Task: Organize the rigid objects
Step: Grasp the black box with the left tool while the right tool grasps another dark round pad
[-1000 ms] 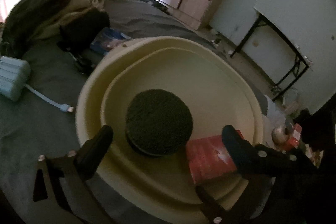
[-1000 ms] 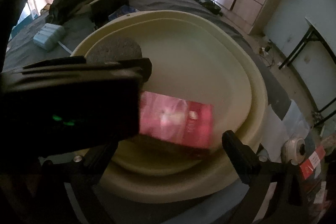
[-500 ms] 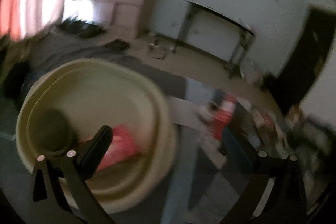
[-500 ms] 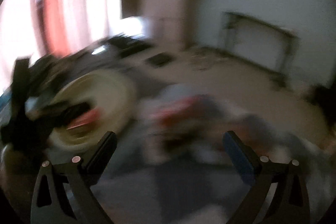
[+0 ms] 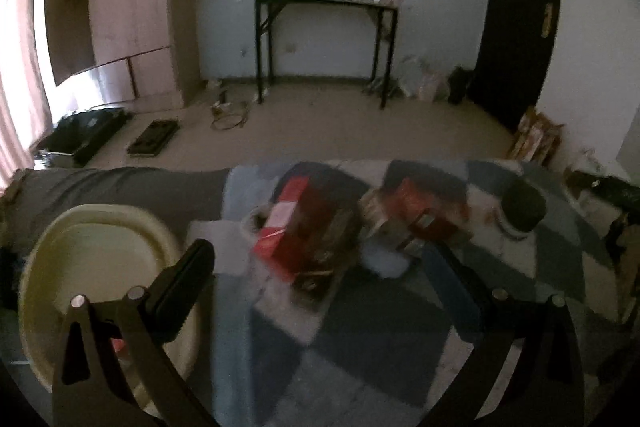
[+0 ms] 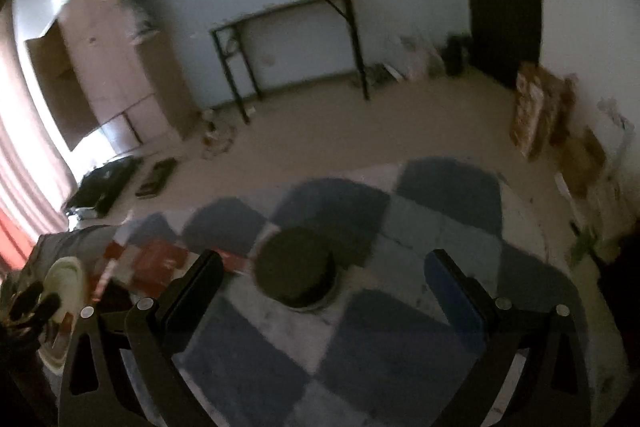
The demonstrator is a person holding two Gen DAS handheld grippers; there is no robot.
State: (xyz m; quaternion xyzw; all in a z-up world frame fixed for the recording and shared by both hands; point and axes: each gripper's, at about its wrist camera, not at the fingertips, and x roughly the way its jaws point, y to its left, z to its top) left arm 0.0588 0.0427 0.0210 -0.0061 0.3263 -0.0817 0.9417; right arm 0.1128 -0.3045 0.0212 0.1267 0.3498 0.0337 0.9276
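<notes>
- The left tool (image 5: 320,267) hangs over the bed with its fingers spread wide and nothing between them.
- The right tool (image 6: 322,273) is spread just as wide, also empty, above the checked blanket (image 6: 400,347).
- In the left view two clumps of boxes lie on the blanket (image 5: 360,347) ahead of the fingers: a red box (image 5: 292,227) on the left, and a second red box (image 5: 416,203) on the right, lying on other packs too blurred to count.
- The near red box has its long axis running away from the tool, tilted a little to the right; a pale label patch shows on its far end, but I cannot read any writing.
- One dark round tin (image 5: 522,205) stands upright at the right of the boxes, apart from them.
- In the right view that same round tin (image 6: 296,267) sits between the spread fingers, a little ahead of the tips, flat top up.
- One cream basin (image 5: 80,247) rests on the grey sheet at the left, just beside the left finger (image 5: 184,283); a bit of red (image 5: 118,345) shows inside it behind the tool's frame.
- The right view catches the basin (image 6: 68,275) far left, with red boxes (image 6: 160,259) between it and the tin.
- Across the floor stands one black-legged counter (image 5: 326,3) against the wall, small things on top too blurred to name.
</notes>
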